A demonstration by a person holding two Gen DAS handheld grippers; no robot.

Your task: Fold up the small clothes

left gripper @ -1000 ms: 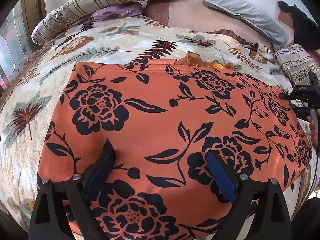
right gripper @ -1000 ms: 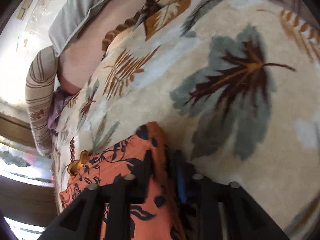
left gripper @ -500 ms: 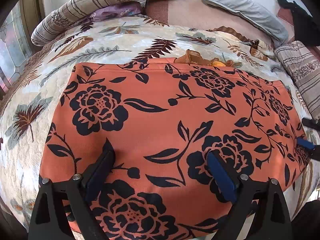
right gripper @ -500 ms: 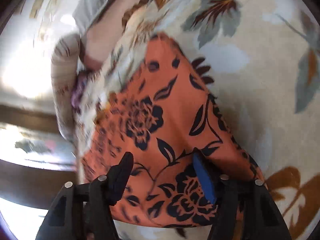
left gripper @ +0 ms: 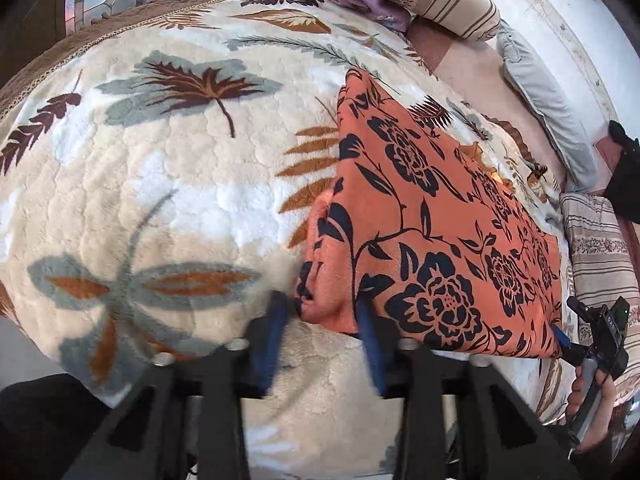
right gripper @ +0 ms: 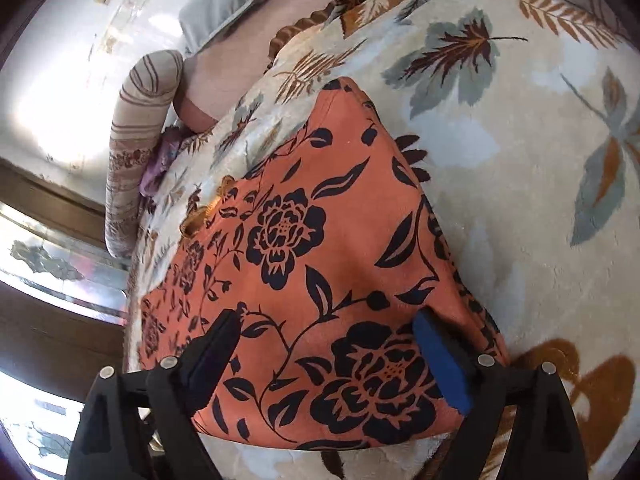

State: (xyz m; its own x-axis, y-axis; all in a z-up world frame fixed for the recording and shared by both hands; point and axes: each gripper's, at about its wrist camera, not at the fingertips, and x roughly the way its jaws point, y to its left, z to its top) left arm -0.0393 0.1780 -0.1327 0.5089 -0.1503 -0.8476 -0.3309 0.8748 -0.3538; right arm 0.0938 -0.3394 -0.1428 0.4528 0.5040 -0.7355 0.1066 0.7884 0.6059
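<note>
Orange floral garment point(left gripper: 436, 240) lies spread flat on the leaf-patterned blanket point(left gripper: 160, 168) of the bed, so its edges are easy for us to reach. We hold our left claw point(left gripper: 320, 320) at the near left corner, its blue pads spread on either side of a bunched bit of cloth, not yet pinching it. Our right claw point(right gripper: 332, 356) is spread wide above the near right edge, gripping nothing. We judge both are placed to take the near corners and fold the garment away from us.
</note>
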